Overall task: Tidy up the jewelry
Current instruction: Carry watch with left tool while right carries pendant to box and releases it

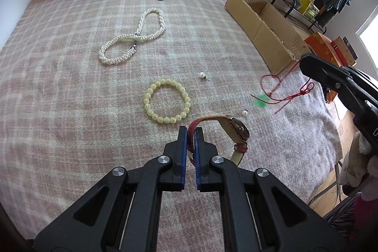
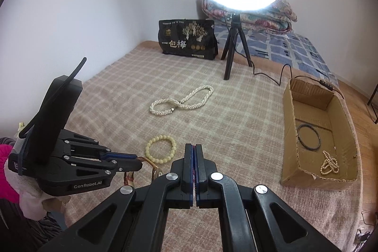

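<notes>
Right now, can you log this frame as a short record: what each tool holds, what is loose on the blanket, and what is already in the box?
left tool: shut on the red-strapped wristwatch
right tool: shut on a thin red cord with a green pendant
loose on plaid blanket: white pearl necklace, yellow bead bracelet, two pearl earrings
in cardboard box: dark ring bangle, small pearl strand
</notes>
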Demonstrator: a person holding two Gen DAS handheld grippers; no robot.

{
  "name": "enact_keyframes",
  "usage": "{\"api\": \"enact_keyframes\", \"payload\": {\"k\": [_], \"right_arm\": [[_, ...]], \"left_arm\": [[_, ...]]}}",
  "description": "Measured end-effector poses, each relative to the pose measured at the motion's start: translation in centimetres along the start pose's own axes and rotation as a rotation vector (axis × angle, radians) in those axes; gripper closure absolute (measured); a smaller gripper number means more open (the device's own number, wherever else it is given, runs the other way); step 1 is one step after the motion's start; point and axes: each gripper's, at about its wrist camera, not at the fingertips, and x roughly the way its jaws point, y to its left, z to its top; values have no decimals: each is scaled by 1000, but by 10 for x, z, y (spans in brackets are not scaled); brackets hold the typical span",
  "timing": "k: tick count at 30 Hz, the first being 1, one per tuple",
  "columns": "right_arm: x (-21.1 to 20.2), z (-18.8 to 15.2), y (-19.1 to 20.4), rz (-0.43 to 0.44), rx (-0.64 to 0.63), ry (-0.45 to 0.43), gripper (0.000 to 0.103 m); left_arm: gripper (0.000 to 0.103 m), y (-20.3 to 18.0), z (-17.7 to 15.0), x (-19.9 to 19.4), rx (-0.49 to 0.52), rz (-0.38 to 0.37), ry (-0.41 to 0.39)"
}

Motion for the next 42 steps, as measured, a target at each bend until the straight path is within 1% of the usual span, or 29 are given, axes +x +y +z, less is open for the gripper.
{"api": "enact_keyframes", "payload": {"k": [5, 12, 17, 21, 27, 33, 42], "right_arm": [[-16, 3, -3, -11, 12, -37, 103], [-38, 11, -19, -42, 46, -91, 103], [-47, 16, -36, -72, 69, -119, 103], [-51, 19, -57, -96, 105, -131, 103], [-53, 25, -92, -132, 159, -156, 103], [-49, 34, -124, -172, 189, -172, 103], [-34, 42, -180, -216, 246, -173, 103]], "left_arm": [[100, 0, 3, -12, -7, -6, -26], [100, -5, 13, -25, -16, -20, -66], [100, -16, 26, -31, -8, -35, -91], [100, -26, 36, -31, -3, -50, -104], [100, -48, 54, -26, 12, -82, -111], [100, -81, 78, -15, 46, -110, -120], [100, -126, 111, 16, 86, -137, -111]]}}
